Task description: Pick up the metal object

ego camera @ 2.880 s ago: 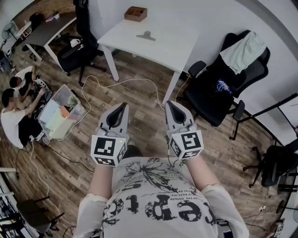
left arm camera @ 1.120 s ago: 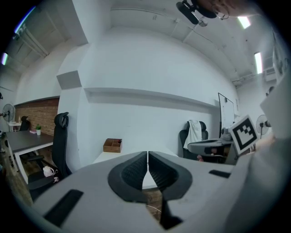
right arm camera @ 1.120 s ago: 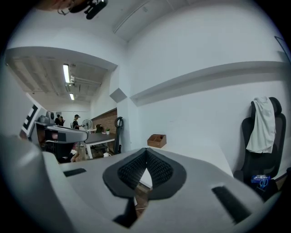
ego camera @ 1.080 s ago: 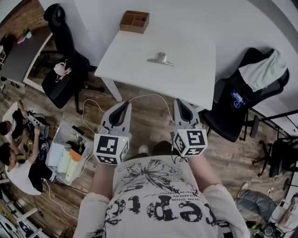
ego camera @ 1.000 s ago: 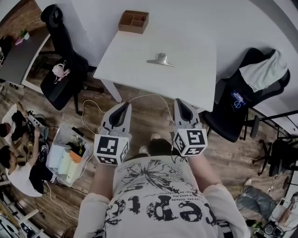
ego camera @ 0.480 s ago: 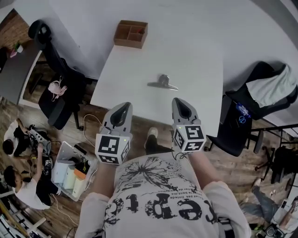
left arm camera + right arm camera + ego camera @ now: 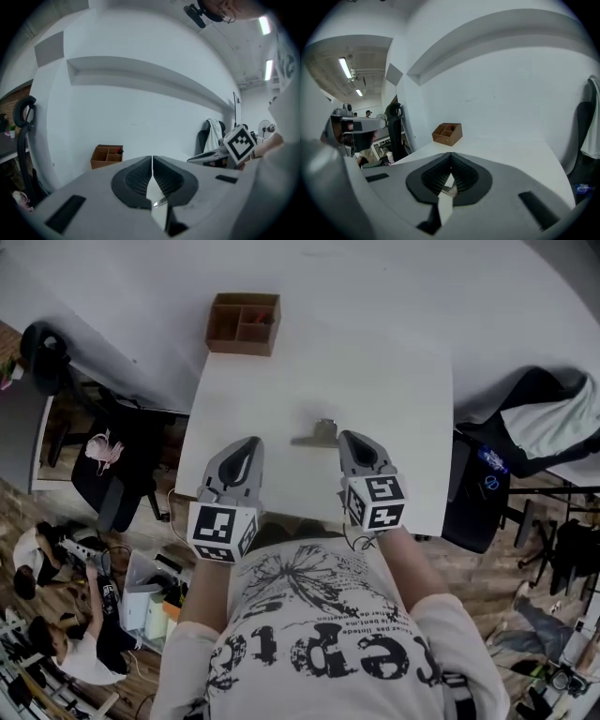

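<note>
Metal object, a small clip-like piece, lay untouched on the white surface, near its front edge.

In the head view, the surface had come much closer than a moment earlier. The left gripper and right gripper now reached over the front edge. The object lay between their tips, nearer the right one. A box sat at the far left corner.

In the left gripper view, the jaws were pressed together and held nothing. The surface stretched ahead to the box.

In the right gripper view, the jaws were likewise clenched and empty.

The approach looked nearly done. One gripper would have to open before the object could be picked up.
</note>
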The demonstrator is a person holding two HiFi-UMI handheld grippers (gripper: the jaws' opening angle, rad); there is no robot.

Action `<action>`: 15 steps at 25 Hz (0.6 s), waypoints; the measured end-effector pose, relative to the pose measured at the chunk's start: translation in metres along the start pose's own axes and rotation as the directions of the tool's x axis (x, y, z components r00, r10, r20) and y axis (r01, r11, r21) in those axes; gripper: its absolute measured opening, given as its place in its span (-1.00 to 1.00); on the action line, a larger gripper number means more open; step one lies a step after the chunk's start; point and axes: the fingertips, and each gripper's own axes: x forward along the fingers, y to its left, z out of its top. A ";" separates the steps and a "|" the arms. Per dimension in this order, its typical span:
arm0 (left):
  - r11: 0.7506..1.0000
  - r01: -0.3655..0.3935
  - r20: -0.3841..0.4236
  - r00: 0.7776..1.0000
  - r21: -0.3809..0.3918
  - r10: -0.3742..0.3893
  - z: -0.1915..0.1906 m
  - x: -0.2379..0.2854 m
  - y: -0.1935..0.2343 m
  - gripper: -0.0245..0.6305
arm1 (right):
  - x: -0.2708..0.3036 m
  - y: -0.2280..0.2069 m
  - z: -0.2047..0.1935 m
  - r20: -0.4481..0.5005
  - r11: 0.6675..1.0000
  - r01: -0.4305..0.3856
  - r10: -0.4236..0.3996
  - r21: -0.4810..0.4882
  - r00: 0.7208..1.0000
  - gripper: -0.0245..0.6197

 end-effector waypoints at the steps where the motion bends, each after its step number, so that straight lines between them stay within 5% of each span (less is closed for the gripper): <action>1: 1.000 0.017 -0.005 1.000 0.002 -0.017 0.000 0.006 0.003 -0.89 | 0.006 -0.002 -0.004 -0.017 1.000 0.009 -0.009 0.009 1.000 -0.95; 12: 0.981 0.196 -0.097 0.976 0.002 -0.195 -0.021 0.059 0.052 -0.89 | 0.061 -0.016 -0.042 -0.150 0.975 0.194 -0.177 0.105 0.973 -0.94; 15: 0.975 0.220 -0.128 0.967 -0.020 -0.221 -0.035 0.068 0.062 -0.89 | 0.076 -0.018 -0.065 -0.220 0.964 0.237 -0.207 0.117 0.953 -0.54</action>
